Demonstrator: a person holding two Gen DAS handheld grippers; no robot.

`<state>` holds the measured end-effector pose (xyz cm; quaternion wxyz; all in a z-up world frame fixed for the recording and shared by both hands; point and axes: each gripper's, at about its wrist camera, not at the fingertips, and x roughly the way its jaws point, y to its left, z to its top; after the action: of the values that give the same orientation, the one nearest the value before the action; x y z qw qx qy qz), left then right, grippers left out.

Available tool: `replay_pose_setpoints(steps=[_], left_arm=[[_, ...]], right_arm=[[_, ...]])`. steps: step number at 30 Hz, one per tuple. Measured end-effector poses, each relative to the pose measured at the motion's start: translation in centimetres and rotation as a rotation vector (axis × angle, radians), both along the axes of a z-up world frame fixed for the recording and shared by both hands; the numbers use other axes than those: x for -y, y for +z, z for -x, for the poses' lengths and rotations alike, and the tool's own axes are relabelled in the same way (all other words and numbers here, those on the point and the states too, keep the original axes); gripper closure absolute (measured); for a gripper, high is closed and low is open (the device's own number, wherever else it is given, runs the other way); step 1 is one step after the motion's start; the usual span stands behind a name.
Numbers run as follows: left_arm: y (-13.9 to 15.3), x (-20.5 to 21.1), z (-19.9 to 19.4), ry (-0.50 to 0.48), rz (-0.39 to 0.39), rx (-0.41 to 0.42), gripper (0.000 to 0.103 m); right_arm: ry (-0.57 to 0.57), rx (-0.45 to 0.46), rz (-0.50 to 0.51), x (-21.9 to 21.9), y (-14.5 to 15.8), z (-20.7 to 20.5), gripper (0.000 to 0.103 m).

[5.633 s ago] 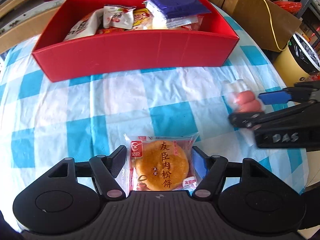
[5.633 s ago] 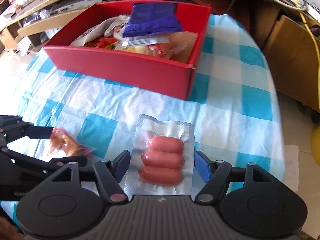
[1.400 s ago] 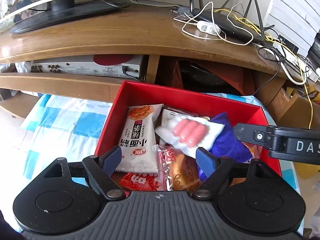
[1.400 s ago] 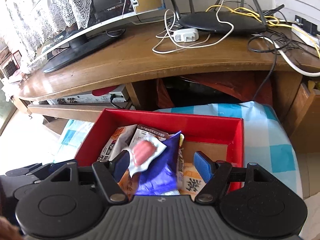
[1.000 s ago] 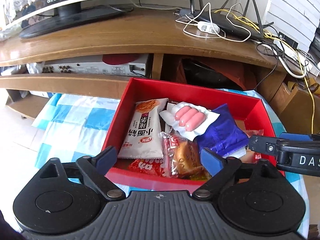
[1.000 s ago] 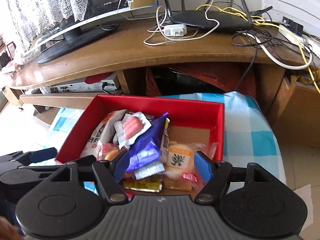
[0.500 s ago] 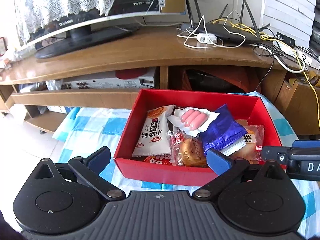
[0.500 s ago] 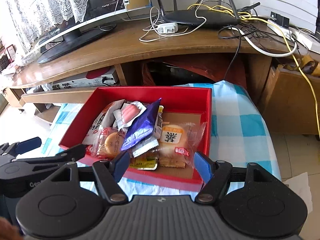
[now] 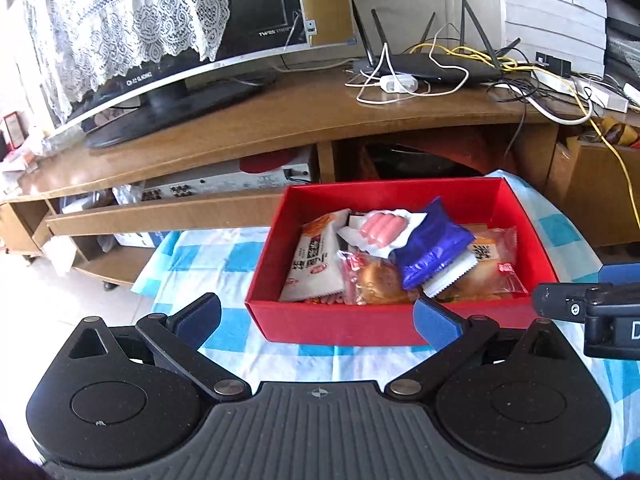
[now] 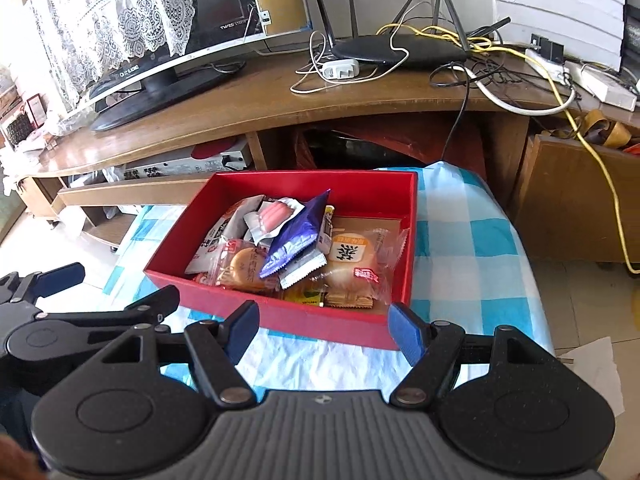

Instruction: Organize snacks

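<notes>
A red box (image 9: 332, 326) (image 10: 288, 318) stands on the blue-checked tablecloth (image 9: 224, 256) (image 10: 468, 240). It holds several snack packs: a sausage pack (image 9: 382, 228) (image 10: 274, 214), a purple bag (image 9: 430, 248) (image 10: 298, 236), a round meat-floss cake (image 9: 374, 282) (image 10: 240, 266), a white noodle pack (image 9: 316, 264) and a pastry (image 10: 352, 256). My left gripper (image 9: 316, 316) is open and empty, held back from the box's near wall. My right gripper (image 10: 324, 330) is open and empty in front of the box. The right gripper's side shows at the left view's right edge (image 9: 588, 308).
A wooden TV stand (image 9: 280, 120) (image 10: 280, 100) stands behind the table with a monitor (image 9: 192, 52), a router (image 10: 400, 54) and tangled cables. A cardboard box (image 10: 576, 200) stands at the right. Floor lies left and right of the table.
Both grippers dropped their packs, cake and sausages, into the red box and have pulled back and up. Both are open and empty now; the box looks farther away.
</notes>
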<state>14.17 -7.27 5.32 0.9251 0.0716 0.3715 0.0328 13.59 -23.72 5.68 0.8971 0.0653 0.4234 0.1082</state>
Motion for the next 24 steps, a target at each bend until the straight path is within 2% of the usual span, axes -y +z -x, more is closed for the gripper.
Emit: replay_pose_setpoints(steps=[7,17,24], left_arm=[[-0.7,-0.3,1.0,0.011,0.084,-0.049,0.0],[-1.6,-0.2,2.9,0.011,0.146,-0.096,0.0],[-1.7,-0.3,4.1,0.005,0.175,-0.096,0.0]], right_arm=[[-0.017,-0.035,0.027,0.6,-1.0,1.4,0.018],[0.002,-0.068,0.044,0.3,-2.0,3.3,0.018],[0.006,-0.07,0.033,0.4,-1.9,4.4,0.018]])
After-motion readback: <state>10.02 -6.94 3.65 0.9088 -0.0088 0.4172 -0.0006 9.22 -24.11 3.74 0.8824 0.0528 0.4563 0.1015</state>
